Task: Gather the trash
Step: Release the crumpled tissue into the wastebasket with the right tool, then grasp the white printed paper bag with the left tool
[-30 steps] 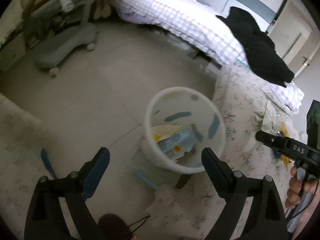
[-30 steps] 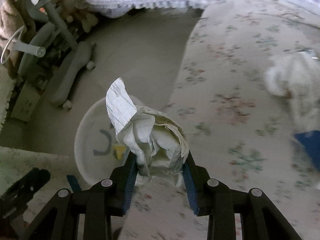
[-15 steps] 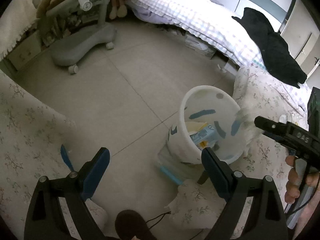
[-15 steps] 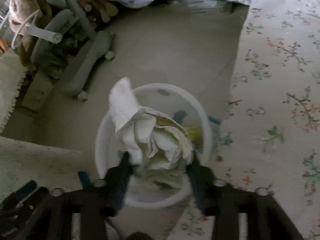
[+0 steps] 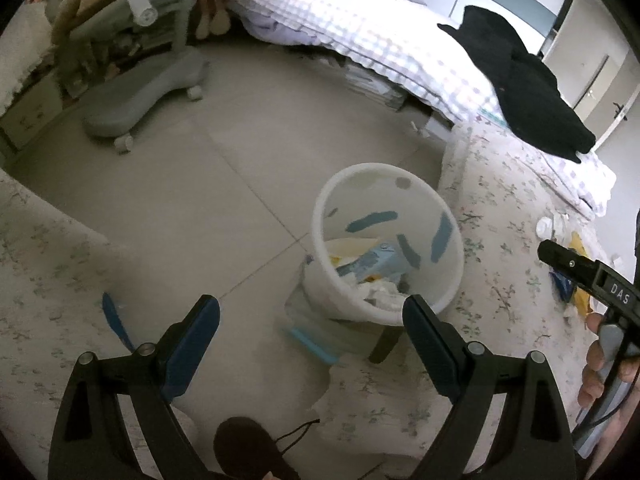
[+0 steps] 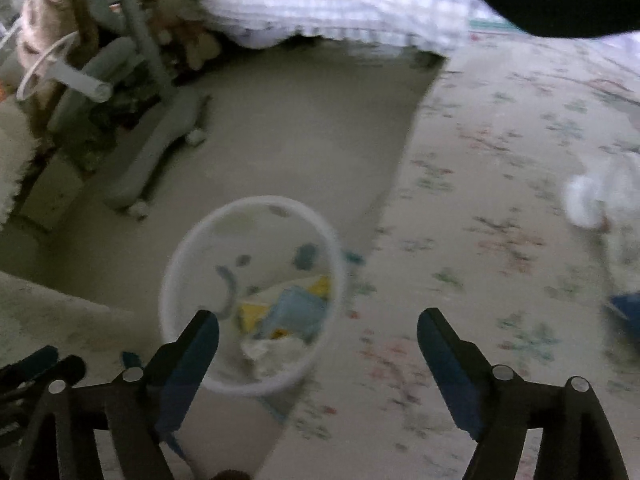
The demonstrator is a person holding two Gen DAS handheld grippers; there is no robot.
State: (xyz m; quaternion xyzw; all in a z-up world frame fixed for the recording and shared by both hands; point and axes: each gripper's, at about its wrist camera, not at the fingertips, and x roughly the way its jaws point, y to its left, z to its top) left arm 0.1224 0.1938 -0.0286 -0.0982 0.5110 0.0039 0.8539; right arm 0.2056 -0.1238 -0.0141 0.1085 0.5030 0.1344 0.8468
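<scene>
Closest to me, my right gripper (image 6: 318, 330) and left gripper (image 5: 311, 320) both gape wide and empty above the white wastebasket (image 5: 386, 184), where crumpled paper (image 5: 380, 295) lies. Beyond, on the floral spread (image 6: 500, 152), a white wad (image 6: 592, 196) waits, likely next.

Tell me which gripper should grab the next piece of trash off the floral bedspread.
Right. The right gripper is open, empty and faces the white crumpled trash on the floral bedspread. The left gripper, also open, points at the white round bin.

Crumpled paper (image 5: 382, 294) lies inside white bin (image 5: 452, 280)
</scene>
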